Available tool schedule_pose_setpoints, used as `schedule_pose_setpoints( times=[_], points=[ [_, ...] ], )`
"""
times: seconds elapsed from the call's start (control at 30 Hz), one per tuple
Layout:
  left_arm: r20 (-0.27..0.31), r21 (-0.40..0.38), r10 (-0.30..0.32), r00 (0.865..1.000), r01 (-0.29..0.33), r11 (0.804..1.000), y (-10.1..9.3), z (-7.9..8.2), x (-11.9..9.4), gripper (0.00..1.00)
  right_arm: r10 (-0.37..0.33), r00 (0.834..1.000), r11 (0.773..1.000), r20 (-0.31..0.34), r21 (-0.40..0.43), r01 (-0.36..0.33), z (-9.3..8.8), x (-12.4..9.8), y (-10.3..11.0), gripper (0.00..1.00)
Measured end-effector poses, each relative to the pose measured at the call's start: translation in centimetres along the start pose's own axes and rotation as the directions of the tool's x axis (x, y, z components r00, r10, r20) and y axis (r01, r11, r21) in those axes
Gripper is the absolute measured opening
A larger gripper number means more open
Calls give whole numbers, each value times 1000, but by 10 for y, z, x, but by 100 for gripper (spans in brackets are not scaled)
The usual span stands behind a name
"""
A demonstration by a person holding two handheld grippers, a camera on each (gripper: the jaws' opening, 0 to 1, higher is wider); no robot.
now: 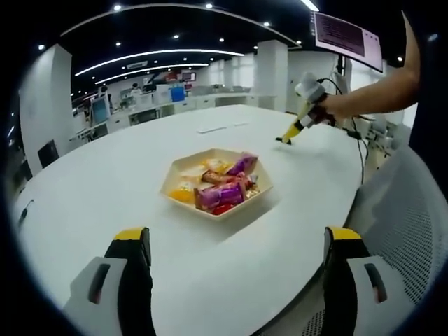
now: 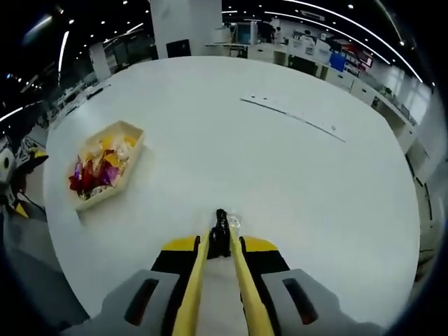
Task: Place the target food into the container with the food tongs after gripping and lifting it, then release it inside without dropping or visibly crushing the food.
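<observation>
On the white table (image 1: 105, 189) your left tongs (image 1: 238, 245) sit spread wide apart, empty, hovering just short of the beige tray (image 1: 171, 183) of wrapped snacks (image 1: 222, 190). Tray is near table centre in the left gripper view, purple, red and yellow wrappers piled inside. Your right tongs (image 2: 221, 241) are pinched together on a small dark piece of food (image 2: 221, 222), tips low at the table surface, well apart from the tray (image 2: 133, 133). In the left gripper view your right tongs (image 1: 287, 137) show beyond the tray, hand (image 1: 334, 108) gripping them.
</observation>
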State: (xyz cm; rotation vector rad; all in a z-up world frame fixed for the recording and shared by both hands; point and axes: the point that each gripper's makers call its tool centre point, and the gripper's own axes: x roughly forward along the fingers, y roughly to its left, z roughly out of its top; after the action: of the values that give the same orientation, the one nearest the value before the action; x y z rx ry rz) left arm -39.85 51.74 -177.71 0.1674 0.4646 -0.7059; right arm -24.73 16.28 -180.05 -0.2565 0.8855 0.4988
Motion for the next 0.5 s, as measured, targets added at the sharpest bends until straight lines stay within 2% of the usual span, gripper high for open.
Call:
schedule_pose_setpoints(
  times=[0.1, 0.13, 0.23, 0.43, 0.5],
  points=[
    [2, -33, -9, 1000, 10, 999, -1, 0, 0, 100, 4, 1000, 1000, 4, -7, -4, 5, -4, -1, 21],
    [20, -32, 3, 1000, -3, 999, 2, 4, -1, 100, 1, 1000, 1000, 6, -12, -1, 7, -6, -2, 21],
    [15, -35, 6, 1000, -6, 999, 2, 3, -1, 100, 2, 1000, 1000, 11, -16, -2, 14, -9, -3, 21],
    [14, -30, 2, 1000, -2, 1000, 1, 3, -1, 100, 16, 999, 1000, 34, -24, -15, 35, -18, 5, 21],
    [7, -32, 5, 1000, -5, 999, 1, 2, -1, 100, 13, 1000, 998, 27, -61, -11, 41, -21, 9, 21]
  ],
)
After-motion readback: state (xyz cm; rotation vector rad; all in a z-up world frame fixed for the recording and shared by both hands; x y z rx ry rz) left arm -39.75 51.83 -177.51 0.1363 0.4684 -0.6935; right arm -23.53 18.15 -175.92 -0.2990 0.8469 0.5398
